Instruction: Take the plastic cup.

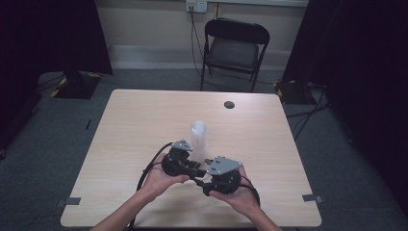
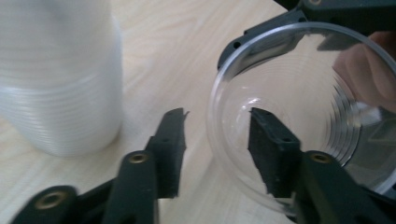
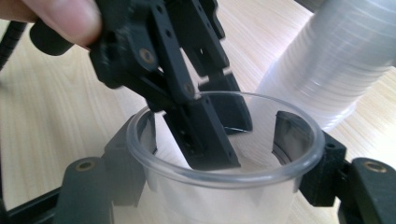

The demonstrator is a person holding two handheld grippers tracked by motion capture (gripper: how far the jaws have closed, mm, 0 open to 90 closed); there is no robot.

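Note:
A tall stack of clear plastic cups (image 1: 198,136) stands upright at the table's middle; it is also seen as the stack (image 2: 60,84) and the stack (image 3: 336,65) in the two gripper views. My right gripper (image 3: 217,123) is shut on a single clear cup (image 3: 224,179), one jaw on each outer side. My left gripper (image 2: 217,126) is open and straddles that cup's wall (image 2: 289,93): one finger (image 2: 273,154) is inside it, the other finger (image 2: 170,149) is outside. In the high view both hands hold the left gripper (image 1: 182,161) and the right gripper (image 1: 222,175) close together in front of the stack.
The light wooden table (image 1: 144,120) has a dark round hole (image 1: 229,104) at its back right. A black folding chair (image 1: 235,48) stands beyond the far edge. Dark curtains hang at both sides, and cables run over the grey floor.

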